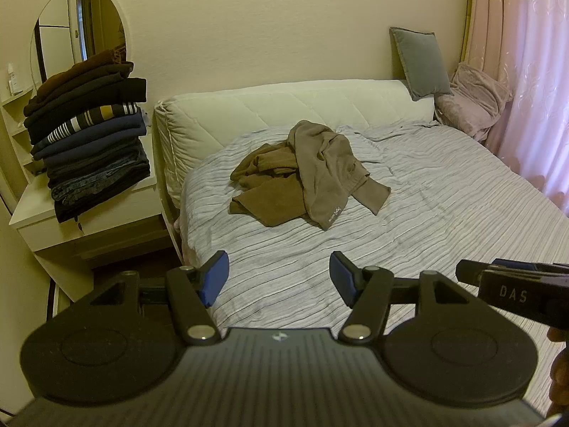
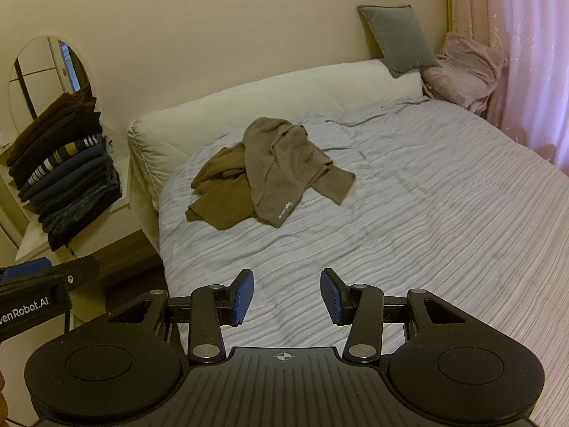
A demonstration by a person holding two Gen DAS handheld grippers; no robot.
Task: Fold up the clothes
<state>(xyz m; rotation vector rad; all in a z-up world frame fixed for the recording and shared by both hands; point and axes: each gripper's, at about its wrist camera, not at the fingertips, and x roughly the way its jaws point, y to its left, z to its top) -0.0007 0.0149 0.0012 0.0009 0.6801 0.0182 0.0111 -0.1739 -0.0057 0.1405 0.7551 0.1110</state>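
Above striped bed, both hand-held grippers (jaws apart, empty), crumpled clothes ahead

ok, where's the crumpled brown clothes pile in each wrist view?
Left wrist: brown clothes pile lies centre frame on the striped bedspread, just above the open left tool.
Right wrist: pile sits left of centre, above the open right tool.
Shared landmark: grey cushion against the wall, upper right.

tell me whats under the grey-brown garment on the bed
The grey-brown garment lies draped over a darker brown garment, whose left part sticks out on the striped bedspread. How far the brown one extends beneath, and anything else under it, is covered.
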